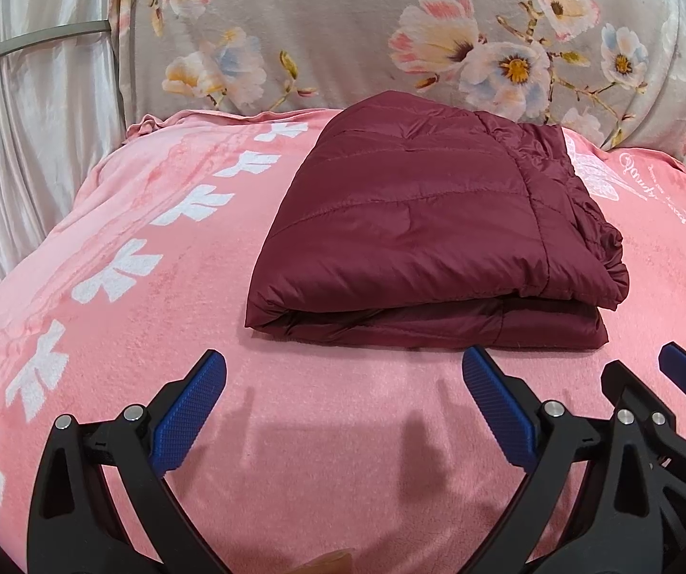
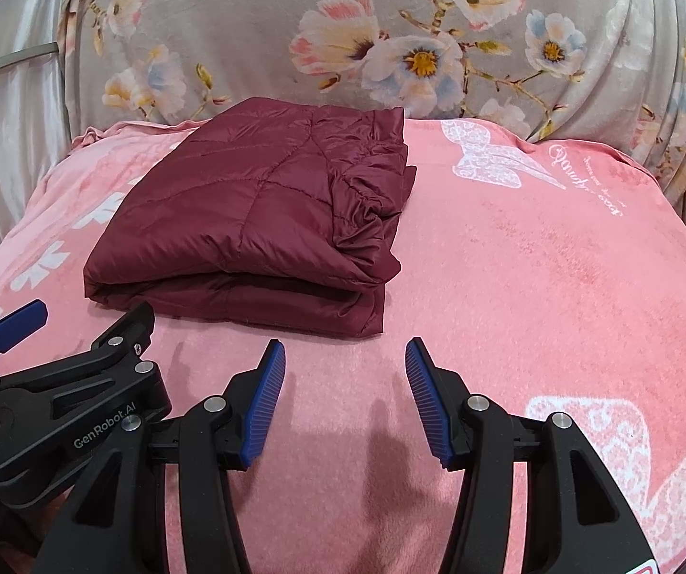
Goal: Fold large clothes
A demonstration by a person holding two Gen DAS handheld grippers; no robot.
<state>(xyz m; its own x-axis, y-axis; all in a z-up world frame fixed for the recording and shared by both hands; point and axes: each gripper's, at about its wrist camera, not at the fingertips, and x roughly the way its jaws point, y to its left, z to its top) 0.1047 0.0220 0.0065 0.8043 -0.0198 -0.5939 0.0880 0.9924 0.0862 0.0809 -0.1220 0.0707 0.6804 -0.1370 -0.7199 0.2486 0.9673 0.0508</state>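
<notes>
The puffy dark red jacket (image 1: 433, 229) lies folded on the pink blanket (image 1: 319, 430) near the bed's far edge, looks soft, light and slippery, best pinched at its thick front fold, while the left claw (image 1: 343, 411) and right claw (image 2: 345, 399) hang wide and empty.
</notes>
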